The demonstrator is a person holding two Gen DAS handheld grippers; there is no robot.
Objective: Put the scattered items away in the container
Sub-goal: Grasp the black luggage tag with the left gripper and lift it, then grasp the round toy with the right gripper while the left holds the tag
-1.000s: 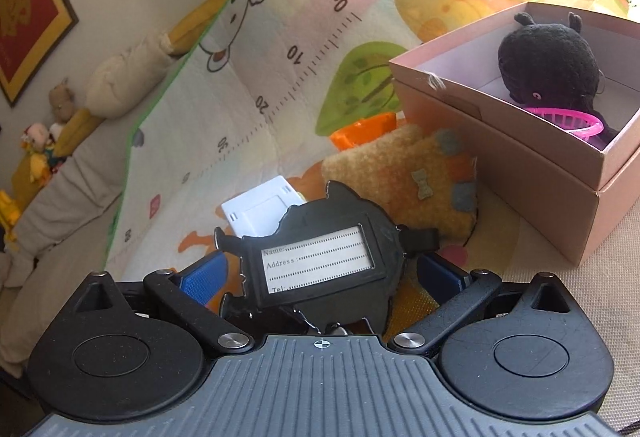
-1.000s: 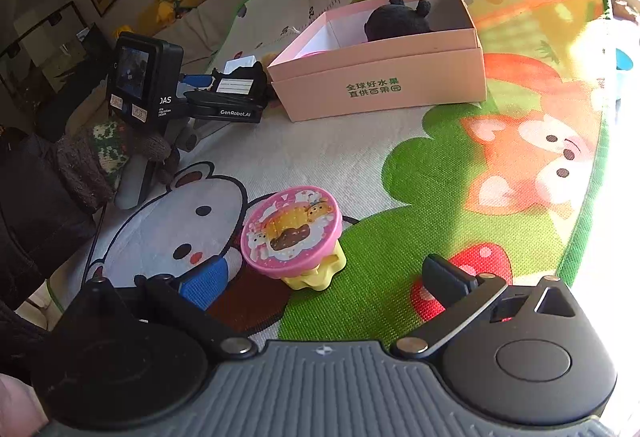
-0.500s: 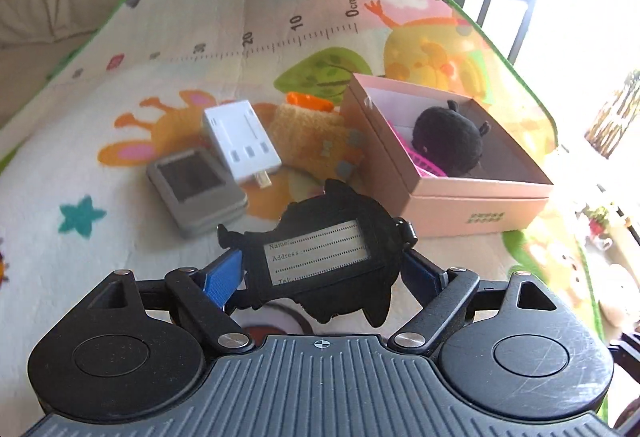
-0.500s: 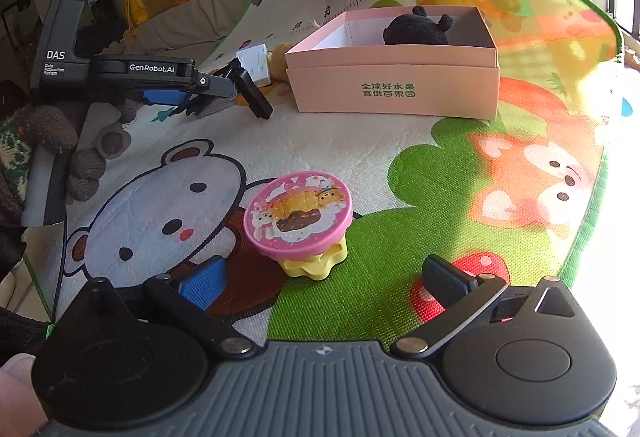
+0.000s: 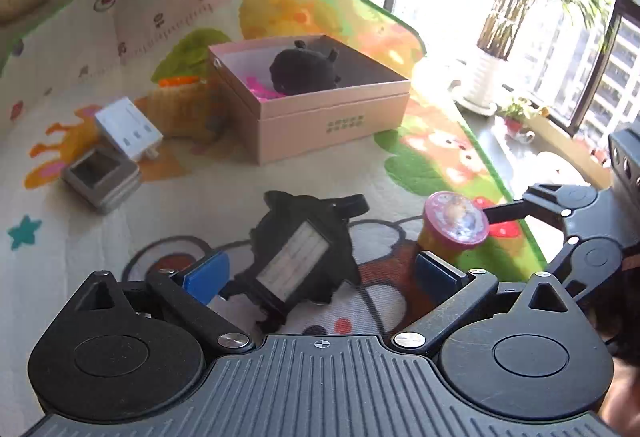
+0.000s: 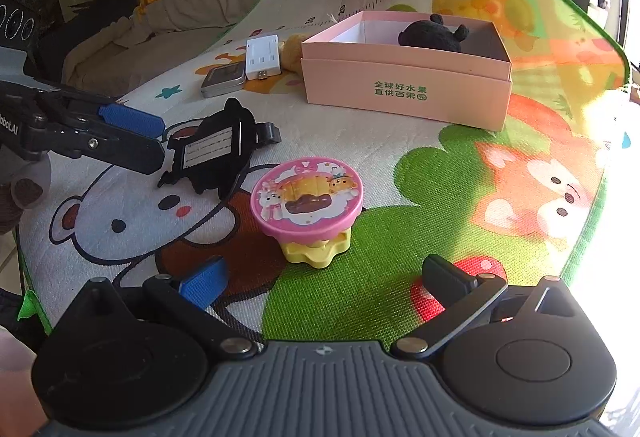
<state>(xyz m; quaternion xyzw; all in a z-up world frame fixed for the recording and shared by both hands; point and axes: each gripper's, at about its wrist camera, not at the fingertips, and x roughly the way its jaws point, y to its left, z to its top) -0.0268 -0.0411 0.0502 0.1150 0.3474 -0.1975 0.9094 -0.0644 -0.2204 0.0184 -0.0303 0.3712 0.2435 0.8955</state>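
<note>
Two grippers spread wide, luggage tag loose on the mat

Two views, left wrist first. We see our left gripper (image 5: 322, 271) with its blue pads far apart; its jaws have just been opening. The black luggage tag (image 5: 302, 255) sits between them, tilted, with neither pad pressing on it, and it looks to lie on the play mat (image 5: 200, 197). Beyond it stands the pink box (image 5: 332, 117), open at the top, with a black plush toy (image 5: 304, 71) and something bright pink inside. Left of the box we make out a tan plush piece (image 5: 188, 109), an orange item (image 5: 178, 80) behind it, a white charger (image 5: 128, 127) and a grey tin (image 5: 102, 175). To the right, the pink-lidded toy (image 5: 456, 223) stands on the mat, with our right gripper's black finger (image 5: 508, 212) reaching up to its lid; we cannot tell whether it touches.

From the right wrist, our right gripper (image 6: 324, 283) is open, its fingers wide apart and nothing between them. The pink-lidded toy (image 6: 307, 203), on a yellow base, stands just ahead of the fingers and apart from both. The luggage tag (image 6: 212, 151) lies flat on the mat (image 6: 360, 149), just beside the toy, with the left gripper's (image 6: 136, 141) blue-padded finger near its left edge. Farther back, the pink box (image 6: 404, 85) holds the black plush toy (image 6: 434, 35); the white charger (image 6: 262, 57) and grey tin (image 6: 222, 79) lie to its left.
</note>
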